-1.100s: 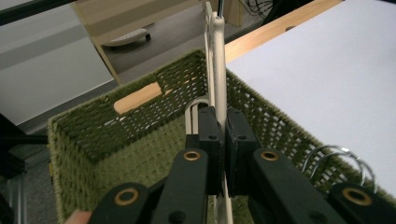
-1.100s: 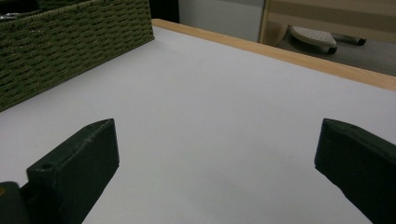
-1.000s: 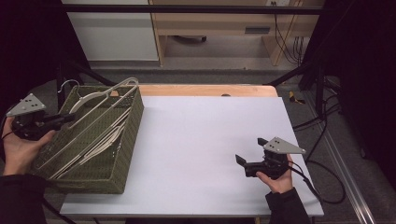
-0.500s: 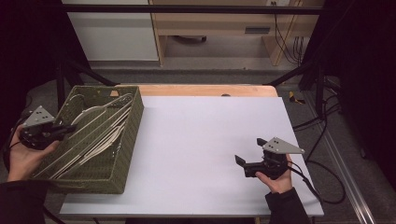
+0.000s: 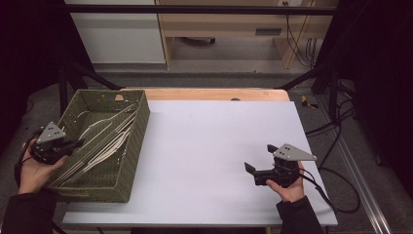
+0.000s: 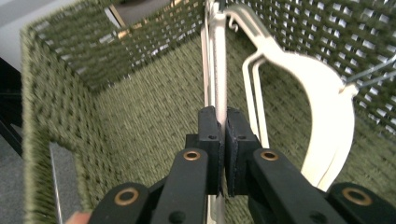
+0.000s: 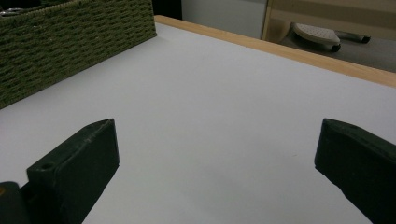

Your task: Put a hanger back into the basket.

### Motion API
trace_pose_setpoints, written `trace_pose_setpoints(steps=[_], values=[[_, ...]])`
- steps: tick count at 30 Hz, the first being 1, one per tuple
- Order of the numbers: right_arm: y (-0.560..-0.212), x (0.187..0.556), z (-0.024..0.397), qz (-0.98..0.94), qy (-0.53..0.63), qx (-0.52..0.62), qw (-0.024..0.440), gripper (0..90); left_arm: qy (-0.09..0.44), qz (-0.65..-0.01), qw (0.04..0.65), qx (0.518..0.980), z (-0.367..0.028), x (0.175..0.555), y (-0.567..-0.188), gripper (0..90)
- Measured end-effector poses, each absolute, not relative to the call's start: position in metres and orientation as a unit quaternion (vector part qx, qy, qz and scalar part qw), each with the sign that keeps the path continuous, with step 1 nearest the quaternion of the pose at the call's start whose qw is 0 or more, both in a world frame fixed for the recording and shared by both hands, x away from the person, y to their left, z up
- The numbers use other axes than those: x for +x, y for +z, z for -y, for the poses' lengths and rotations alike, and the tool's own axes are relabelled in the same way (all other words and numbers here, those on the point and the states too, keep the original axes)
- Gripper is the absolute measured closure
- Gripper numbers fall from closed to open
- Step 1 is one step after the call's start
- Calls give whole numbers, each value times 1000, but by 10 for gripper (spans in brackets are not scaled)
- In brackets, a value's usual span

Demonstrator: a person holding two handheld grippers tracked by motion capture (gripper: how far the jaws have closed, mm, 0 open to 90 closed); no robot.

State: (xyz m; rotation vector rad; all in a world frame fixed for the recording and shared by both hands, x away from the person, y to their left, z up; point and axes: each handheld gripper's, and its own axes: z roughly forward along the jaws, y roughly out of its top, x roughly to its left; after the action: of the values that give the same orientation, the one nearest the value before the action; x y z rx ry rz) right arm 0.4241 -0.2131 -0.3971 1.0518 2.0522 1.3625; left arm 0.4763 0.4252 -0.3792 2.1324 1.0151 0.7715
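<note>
Where it lies in the green woven basket (image 5: 130, 146), the hanger (image 6: 322, 107) is cream-white.

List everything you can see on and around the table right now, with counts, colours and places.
basket: one, green woven, left end of the table.
hangers: several, white, exact count unclear, lying inside the basket.
table: one, white top with a wooden far edge.
cables: several, dark, on the floor beyond and right of the table.
left gripper: one, black, shut on a hanger inside the basket.
right gripper: one, black, jaws open, low over the table's right side.
</note>
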Motion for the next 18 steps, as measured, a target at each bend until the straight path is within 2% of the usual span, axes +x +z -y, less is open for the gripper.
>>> trace_pose_setpoints(steps=[11, 18], values=[[-397, 424, 212, -747, 494, 380, 228, 5, 224, -381, 314, 840, -411, 476, -383, 794], [-397, 423, 211, -748, 495, 379, 226, 6, 213, -375, 313, 846, -401, 475, -380, 617]])
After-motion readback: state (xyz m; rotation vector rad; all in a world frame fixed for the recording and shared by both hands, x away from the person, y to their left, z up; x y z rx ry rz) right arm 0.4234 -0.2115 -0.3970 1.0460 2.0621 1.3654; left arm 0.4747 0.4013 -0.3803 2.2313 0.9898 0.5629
